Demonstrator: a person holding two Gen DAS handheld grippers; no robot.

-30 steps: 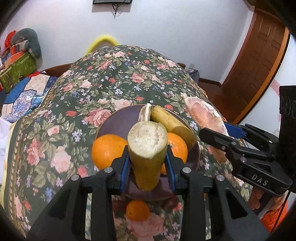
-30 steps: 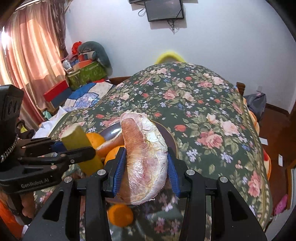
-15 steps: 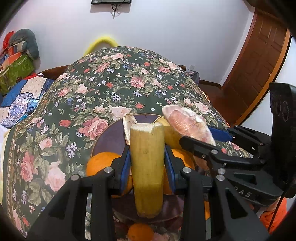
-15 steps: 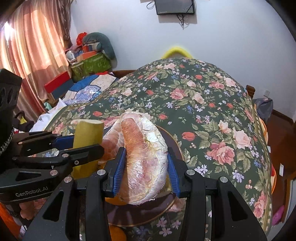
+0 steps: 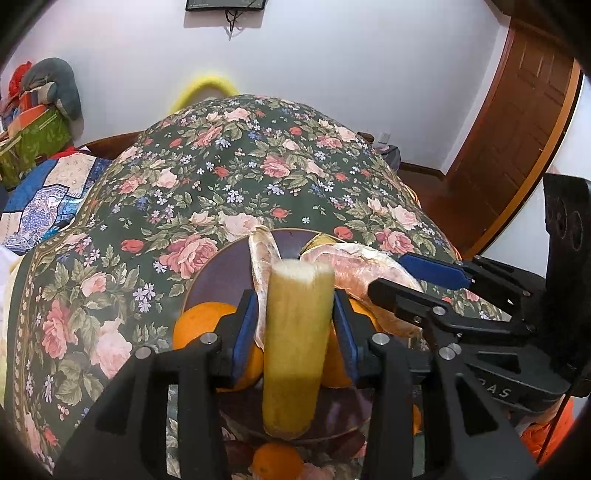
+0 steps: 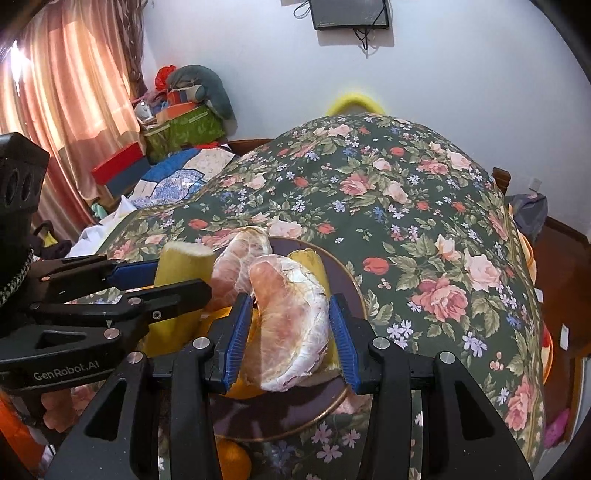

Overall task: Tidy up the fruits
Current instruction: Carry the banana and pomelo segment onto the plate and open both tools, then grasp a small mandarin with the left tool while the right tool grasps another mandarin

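Since a second before, both grippers had sunk to the plate (image 5: 218,266). The right gripper (image 6: 291,328) stayed clamped on the pomelo wedge (image 6: 291,314); the left gripper (image 5: 295,325), jaws opening, should have released the standing sugarcane piece (image 5: 295,343) gently before withdrawing.

Home, floral tablecloth (image 5: 229,173), curtains (image 6: 66,92), television (image 6: 349,14)

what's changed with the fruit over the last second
Both pieces came down over the plate. The left gripper is opening, letting go of the yellow stick, which stands on the plate. The right gripper still holds the pomelo wedge. Oranges stayed.
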